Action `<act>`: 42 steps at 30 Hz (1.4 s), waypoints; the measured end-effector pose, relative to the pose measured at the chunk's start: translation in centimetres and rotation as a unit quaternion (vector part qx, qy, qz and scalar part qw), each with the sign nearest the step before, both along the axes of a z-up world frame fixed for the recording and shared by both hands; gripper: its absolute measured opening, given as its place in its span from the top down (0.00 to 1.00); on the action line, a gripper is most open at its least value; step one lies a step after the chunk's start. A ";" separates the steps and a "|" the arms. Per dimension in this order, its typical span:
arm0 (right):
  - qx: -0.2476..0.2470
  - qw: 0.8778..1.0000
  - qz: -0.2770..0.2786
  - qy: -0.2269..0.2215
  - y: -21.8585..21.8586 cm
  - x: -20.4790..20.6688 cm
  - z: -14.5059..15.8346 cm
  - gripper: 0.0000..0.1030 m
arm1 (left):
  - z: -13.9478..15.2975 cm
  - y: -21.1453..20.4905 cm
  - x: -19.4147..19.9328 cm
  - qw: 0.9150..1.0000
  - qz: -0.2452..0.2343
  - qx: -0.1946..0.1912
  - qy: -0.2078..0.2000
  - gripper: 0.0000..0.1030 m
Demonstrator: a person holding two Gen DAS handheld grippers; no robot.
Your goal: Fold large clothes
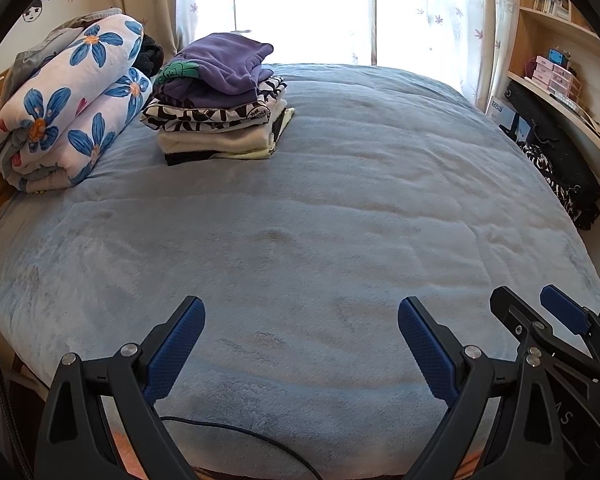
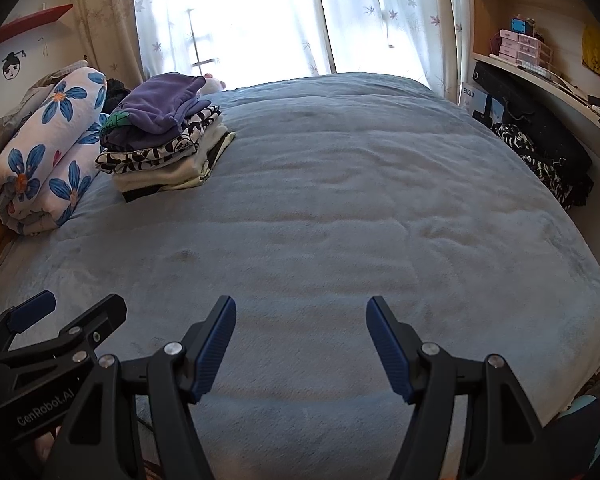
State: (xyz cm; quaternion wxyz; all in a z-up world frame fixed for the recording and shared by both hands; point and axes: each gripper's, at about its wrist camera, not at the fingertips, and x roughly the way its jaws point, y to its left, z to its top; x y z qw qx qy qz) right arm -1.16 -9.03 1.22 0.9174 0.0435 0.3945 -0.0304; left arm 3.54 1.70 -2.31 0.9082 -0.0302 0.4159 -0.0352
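A stack of folded clothes [image 1: 220, 100] [image 2: 164, 140], purple on top and black-and-white print below, sits at the far left of the bed. Beside it lies a rolled flower-print quilt [image 1: 68, 108] [image 2: 44, 152]. My left gripper [image 1: 300, 312] hangs open over the near edge of the blue-grey bed cover [image 1: 320, 220], nothing between its blue pads. My right gripper [image 2: 302, 312] is open too, side by side with the left, over the same cover [image 2: 340, 208]. In each wrist view the other gripper shows at the edge: the right gripper [image 1: 536, 304], the left gripper [image 2: 76, 308]. No garment lies spread on the bed.
A dark pile of clothes and a black bag [image 1: 556, 160] [image 2: 540, 152] lie at the bed's right side under a curved shelf [image 2: 540, 76]. A bright curtained window [image 1: 300, 8] is behind the bed. A thin black cable [image 1: 240, 436] trails on the near edge.
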 end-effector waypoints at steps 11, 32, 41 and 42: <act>-0.001 1.000 0.001 0.000 -0.1 0.1 0.0 0.34 | 0.0 0.1 0.0 1.000 0.003 0.000 0.005 0.06; -0.003 1.000 0.000 0.001 0.1 -0.2 -0.5 0.34 | -0.2 0.1 -0.3 1.000 0.008 0.006 0.010 0.06; -0.003 1.000 0.000 0.002 0.3 -0.3 -0.7 0.34 | -0.2 0.1 -0.3 1.000 0.009 0.009 0.009 0.06; -0.003 1.000 0.000 0.002 0.2 -0.4 -0.7 0.34 | -0.2 0.2 -0.3 1.000 0.009 0.009 0.009 0.06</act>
